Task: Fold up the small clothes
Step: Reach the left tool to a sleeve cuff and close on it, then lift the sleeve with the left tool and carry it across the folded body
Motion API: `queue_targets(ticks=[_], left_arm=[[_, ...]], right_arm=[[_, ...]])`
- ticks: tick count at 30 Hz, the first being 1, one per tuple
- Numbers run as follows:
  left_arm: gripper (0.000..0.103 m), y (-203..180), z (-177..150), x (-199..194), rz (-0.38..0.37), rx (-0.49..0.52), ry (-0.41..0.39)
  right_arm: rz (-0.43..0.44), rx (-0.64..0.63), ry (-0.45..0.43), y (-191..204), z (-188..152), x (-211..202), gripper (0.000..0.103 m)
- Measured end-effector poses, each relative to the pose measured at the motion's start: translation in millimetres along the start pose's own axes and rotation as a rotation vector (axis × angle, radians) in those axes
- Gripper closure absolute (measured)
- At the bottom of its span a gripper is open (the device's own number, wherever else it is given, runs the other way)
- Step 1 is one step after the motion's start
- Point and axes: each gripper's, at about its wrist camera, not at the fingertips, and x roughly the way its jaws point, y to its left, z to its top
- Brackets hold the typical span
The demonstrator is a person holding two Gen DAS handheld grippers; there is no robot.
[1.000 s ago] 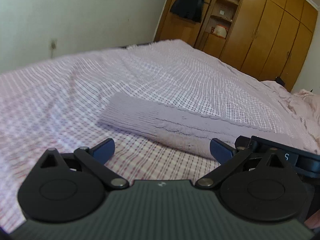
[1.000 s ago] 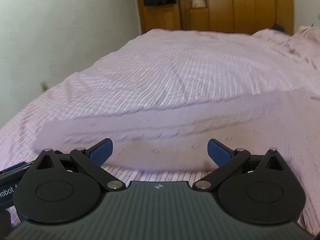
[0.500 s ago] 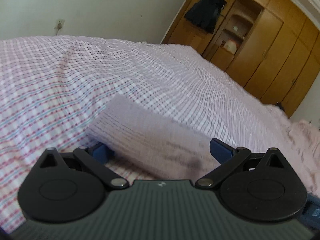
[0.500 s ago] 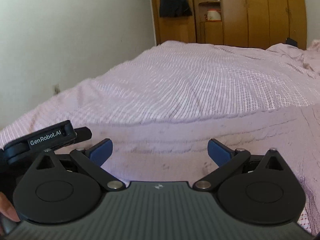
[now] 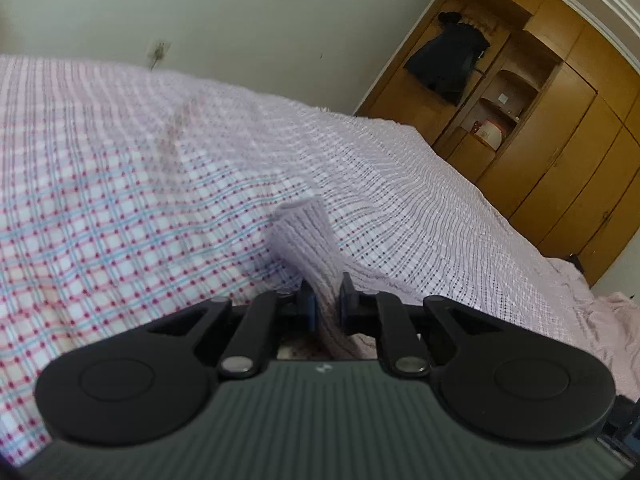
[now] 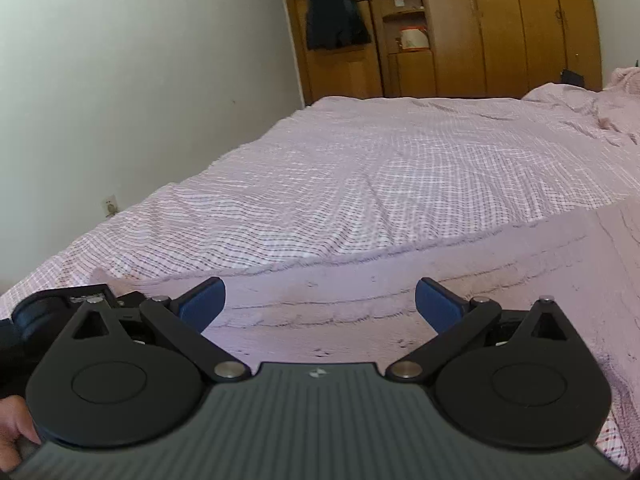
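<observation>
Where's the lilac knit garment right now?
In the left wrist view, the lilac knit garment is pinched in the left gripper, on the checked bedsheet; it runs across before the open right gripper.

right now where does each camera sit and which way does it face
Left wrist: on the left gripper, facing along the checked bedsheet toward the wooden wardrobe; gripper shut on the lilac knitted garment.
Right wrist: on the right gripper, open over the garment; a hand shows.
Shared: bedsheet, garment, wardrobe.
</observation>
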Motion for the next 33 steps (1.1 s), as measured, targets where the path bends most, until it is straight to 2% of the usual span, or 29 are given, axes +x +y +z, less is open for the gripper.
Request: queue_targets(ticks=[9, 15, 18, 26, 33], left_arm=[[0.091, -44.1, 0.9, -15.8, 0.011, 0.167, -0.073], [0.091, -81.1, -5.8, -18.0, -0.027, 0.238, -0.046], [0.091, -97.8, -14.5, -24.9, -0.046, 0.305, -0.045], [0.091, -124.7, -9.9, -37.1, -0.065, 0.353, -0.035], [0.091, -161.2, -12.5, -49.4, -0.103, 0.404, -0.051]], right_arm=[[-0.008, 0.031, 0.030, -3.5, -8.1, 3.7, 0.000], [-0.019, 0.053, 0.034, -12.6, -2.4, -4.1, 0.000], [0.000, 0.106, 0.050, -20.1, 2.6, -8.3, 0.000], [0.000, 0.101, 0.023, -32.2, 17.1, -29.1, 0.000], [0.024, 0.159, -0.007, -65.1, 28.6, -51.2, 0.000]])
